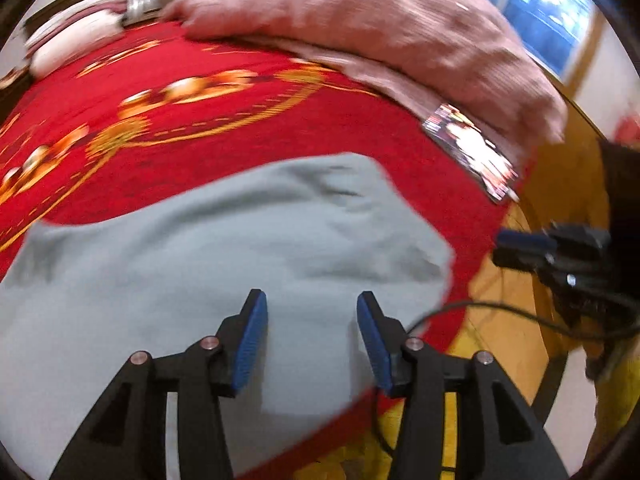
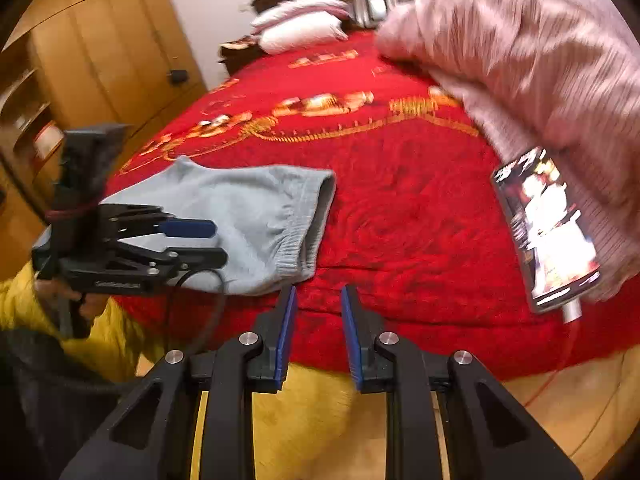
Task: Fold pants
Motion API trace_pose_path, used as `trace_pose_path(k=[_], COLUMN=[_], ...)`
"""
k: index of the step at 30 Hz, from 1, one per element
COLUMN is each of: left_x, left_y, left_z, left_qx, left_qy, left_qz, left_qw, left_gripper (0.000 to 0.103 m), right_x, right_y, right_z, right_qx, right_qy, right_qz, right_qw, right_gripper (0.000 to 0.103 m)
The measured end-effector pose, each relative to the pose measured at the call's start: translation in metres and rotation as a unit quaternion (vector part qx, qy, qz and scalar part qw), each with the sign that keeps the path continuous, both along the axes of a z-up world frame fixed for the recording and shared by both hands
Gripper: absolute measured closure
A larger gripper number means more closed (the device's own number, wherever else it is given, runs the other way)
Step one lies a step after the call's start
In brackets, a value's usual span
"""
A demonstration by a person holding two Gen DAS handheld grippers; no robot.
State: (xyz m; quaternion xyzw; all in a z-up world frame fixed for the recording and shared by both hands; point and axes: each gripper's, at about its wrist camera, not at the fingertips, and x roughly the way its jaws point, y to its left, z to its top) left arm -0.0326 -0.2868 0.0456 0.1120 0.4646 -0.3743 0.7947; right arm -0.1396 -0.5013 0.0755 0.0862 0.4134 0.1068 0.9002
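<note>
The light grey pants [image 1: 224,256] lie folded into a compact bundle on the red bedspread [image 1: 224,128], near the bed's front edge. In the right wrist view the pants [image 2: 244,220] show their elastic waistband at the right end. My left gripper [image 1: 311,304] is open and empty, hovering just above the pants; it also shows in the right wrist view [image 2: 200,240] at the pants' left end. My right gripper [image 2: 318,294] is open and empty, at the bed's front edge just right of the waistband; it shows at the right in the left wrist view [image 1: 520,248].
A pink blanket [image 2: 532,52] is heaped at the back right of the bed. A lit phone [image 2: 548,228] on a cable lies beside it. White pillows [image 2: 300,28] sit by the headboard. A wooden wardrobe [image 2: 100,48] stands at the left. A yellow rug [image 2: 316,412] lies below.
</note>
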Motion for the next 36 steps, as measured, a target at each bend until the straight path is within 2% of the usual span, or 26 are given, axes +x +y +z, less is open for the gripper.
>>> trace_pose_path(k=[3,7,11,15,16,17,18,19,21,27,32,36], left_x=[-0.015,-0.027,-0.037,-0.039,-0.039,-0.037,-0.035,-0.033,-0.029,-0.016,0.004,0.01], left_y=[-0.02,-0.036,-0.056,-0.076,-0.079,-0.08,-0.08,-0.078,-0.072,-0.045,-0.026,-0.017], left_z=[0.003,0.008,0.005,-0.004,-0.007,-0.009,-0.01,-0.01,-0.005,0.035,0.054,0.066], left_qx=[0.004,-0.001,0.001,0.027,0.033,0.036,0.037,0.027,0.006,-0.047,-0.072,-0.088], left_qy=[-0.007,-0.008,-0.006,-0.02,-0.029,-0.036,-0.038,-0.027,-0.015,-0.045,-0.056,-0.067], left_qz=[-0.026,-0.045,-0.066,-0.063,-0.058,-0.054,-0.052,-0.056,-0.045,0.0,0.046,0.065], left_qw=[0.9996,0.9989,0.9978,0.9975,0.9973,0.9972,0.9972,0.9977,0.9988,0.9979,0.9947,0.9917], left_gripper=[0.053,0.053,0.053,0.053,0.056,0.071,0.08,0.092,0.095,0.096,0.096,0.097], right_x=[-0.009,0.0,0.005,0.008,0.009,0.011,0.012,0.015,0.022,0.056,0.092,0.118], right_y=[-0.016,-0.025,-0.023,-0.017,-0.017,-0.016,-0.015,-0.014,-0.013,-0.001,0.023,0.043], right_z=[0.011,0.0,-0.018,-0.03,-0.031,-0.033,-0.034,-0.034,-0.034,-0.031,-0.036,-0.044], right_qx=[-0.034,-0.066,-0.051,-0.032,-0.027,-0.019,-0.013,-0.006,0.003,0.023,0.03,0.027], right_qy=[-0.004,0.016,0.017,0.007,0.005,0.002,-0.001,-0.004,-0.01,-0.025,-0.017,-0.016], right_qz=[0.01,0.004,0.0,0.0,0.0,0.0,0.0,0.001,0.001,0.018,0.06,0.08], right_qw=[0.999,0.998,0.999,0.999,1.0,1.0,1.0,1.0,1.0,0.999,0.998,0.996], right_gripper=[0.076,0.075,0.075,0.075,0.075,0.075,0.075,0.075,0.073,0.053,0.052,0.052])
